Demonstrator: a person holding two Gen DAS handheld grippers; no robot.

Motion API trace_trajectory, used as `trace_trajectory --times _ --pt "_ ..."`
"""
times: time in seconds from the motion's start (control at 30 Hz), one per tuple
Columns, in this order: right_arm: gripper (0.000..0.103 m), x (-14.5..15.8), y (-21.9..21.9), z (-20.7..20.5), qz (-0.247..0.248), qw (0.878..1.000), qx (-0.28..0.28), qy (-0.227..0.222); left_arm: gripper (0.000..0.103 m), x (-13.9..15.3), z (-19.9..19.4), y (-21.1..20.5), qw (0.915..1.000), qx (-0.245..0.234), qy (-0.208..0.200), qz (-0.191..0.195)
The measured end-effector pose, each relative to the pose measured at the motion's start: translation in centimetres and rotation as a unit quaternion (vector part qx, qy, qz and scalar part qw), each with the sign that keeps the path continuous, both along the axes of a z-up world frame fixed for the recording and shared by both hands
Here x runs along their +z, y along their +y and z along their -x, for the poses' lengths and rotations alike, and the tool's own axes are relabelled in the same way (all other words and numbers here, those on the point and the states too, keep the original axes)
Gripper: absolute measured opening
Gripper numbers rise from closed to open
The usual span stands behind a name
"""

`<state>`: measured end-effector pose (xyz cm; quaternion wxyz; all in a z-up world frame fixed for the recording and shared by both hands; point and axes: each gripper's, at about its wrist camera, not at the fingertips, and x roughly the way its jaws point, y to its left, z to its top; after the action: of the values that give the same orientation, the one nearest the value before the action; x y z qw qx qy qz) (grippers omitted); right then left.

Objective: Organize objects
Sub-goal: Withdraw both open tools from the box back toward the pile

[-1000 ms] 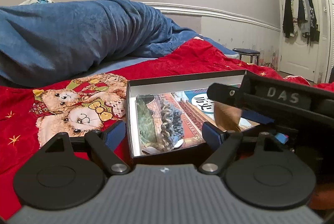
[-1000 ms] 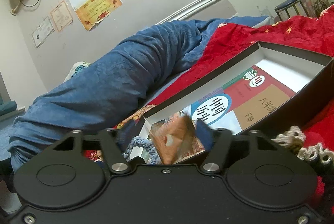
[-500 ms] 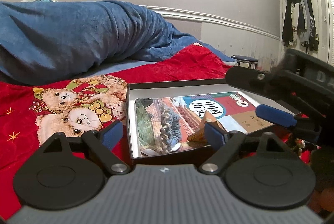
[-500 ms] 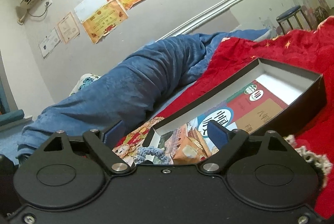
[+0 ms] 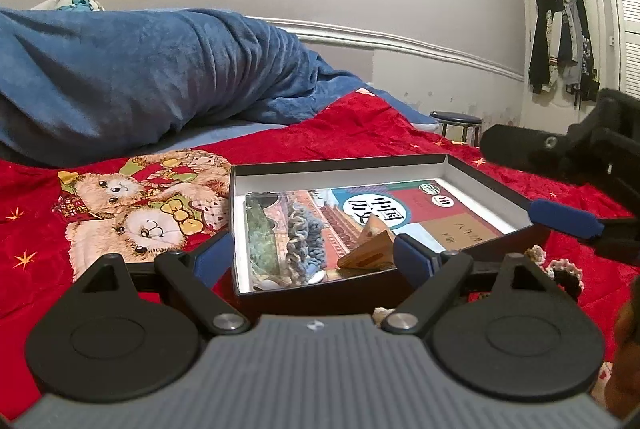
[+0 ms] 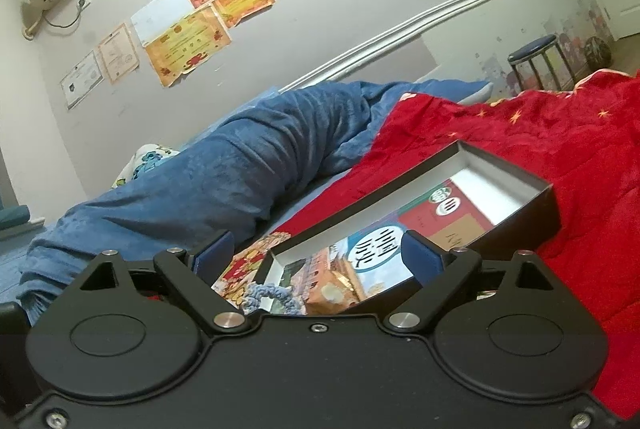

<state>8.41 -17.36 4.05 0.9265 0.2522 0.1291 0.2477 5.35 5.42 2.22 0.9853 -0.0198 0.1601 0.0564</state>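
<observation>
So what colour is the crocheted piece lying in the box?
Blue-grey yarn; the crocheted piece in the box shows best in the left wrist view.

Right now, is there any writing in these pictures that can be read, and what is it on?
"中国历史": large characters in the white circle on the book lying in the box.
Tan label on the book's cover: characters too blurred to read.
Green and white badges near the book's top: too small to read.
Certificates on the wall: print too small to read.
Orange packet in the box: no text legible.
</observation>
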Motion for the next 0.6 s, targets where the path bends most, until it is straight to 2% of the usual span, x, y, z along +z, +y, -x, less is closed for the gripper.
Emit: trace_trajectory --times 0.3,0.6 --pt "0.091 -0.10 -0.46 0.73 0.010 1.000 -0.005 0.012 0.093 -0.18 -0.01 -0.25 1.0000 -0.006 0.006 -0.002" --pt "0.091 -0.32 -0.64 0.63 -0.004 1.000 -0.007 0.017 0.093 -0.32 -0.17 -0.31 0.9999 -0.007 0.013 -0.003"
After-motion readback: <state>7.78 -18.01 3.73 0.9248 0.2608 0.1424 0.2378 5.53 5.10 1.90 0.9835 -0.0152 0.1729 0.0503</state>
